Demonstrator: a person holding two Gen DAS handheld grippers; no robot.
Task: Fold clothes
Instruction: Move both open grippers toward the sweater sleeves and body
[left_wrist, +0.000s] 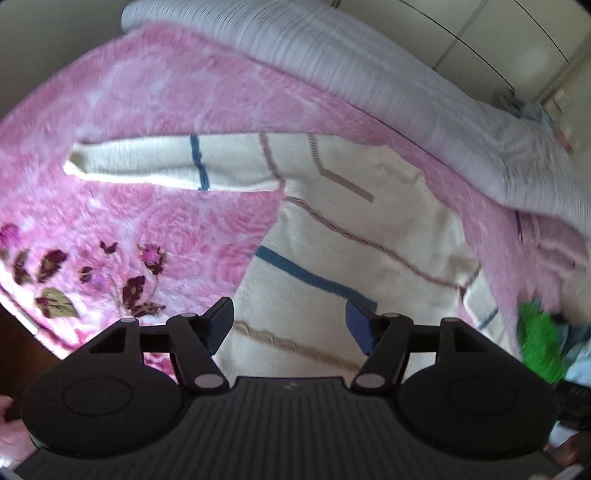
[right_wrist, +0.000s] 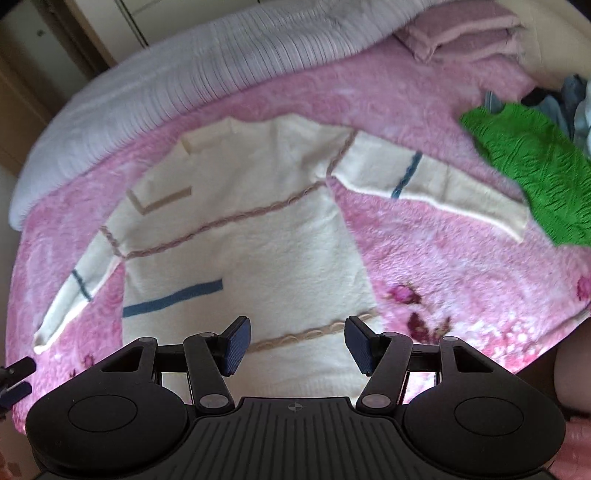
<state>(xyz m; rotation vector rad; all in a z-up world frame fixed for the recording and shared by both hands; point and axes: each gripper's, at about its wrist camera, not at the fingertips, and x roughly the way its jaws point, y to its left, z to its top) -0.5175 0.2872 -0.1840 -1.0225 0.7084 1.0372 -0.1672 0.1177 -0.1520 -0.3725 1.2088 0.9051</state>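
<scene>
A cream sweater (right_wrist: 251, 229) with blue and tan stripes lies flat on a pink floral blanket (right_wrist: 436, 258), both sleeves spread out. It also shows in the left wrist view (left_wrist: 354, 236), with one sleeve (left_wrist: 170, 166) stretched to the left. My left gripper (left_wrist: 290, 325) is open and empty, held over the sweater's lower left part. My right gripper (right_wrist: 297, 347) is open and empty, held over the sweater's hem. The left gripper's fingertips (right_wrist: 16, 376) show at the left edge of the right wrist view.
A white ribbed duvet (right_wrist: 177, 74) lies along the far side of the bed. A green garment (right_wrist: 532, 162) and a pile of other clothes (right_wrist: 569, 99) lie at the right. A folded pink blanket (right_wrist: 465, 33) sits at the far right corner.
</scene>
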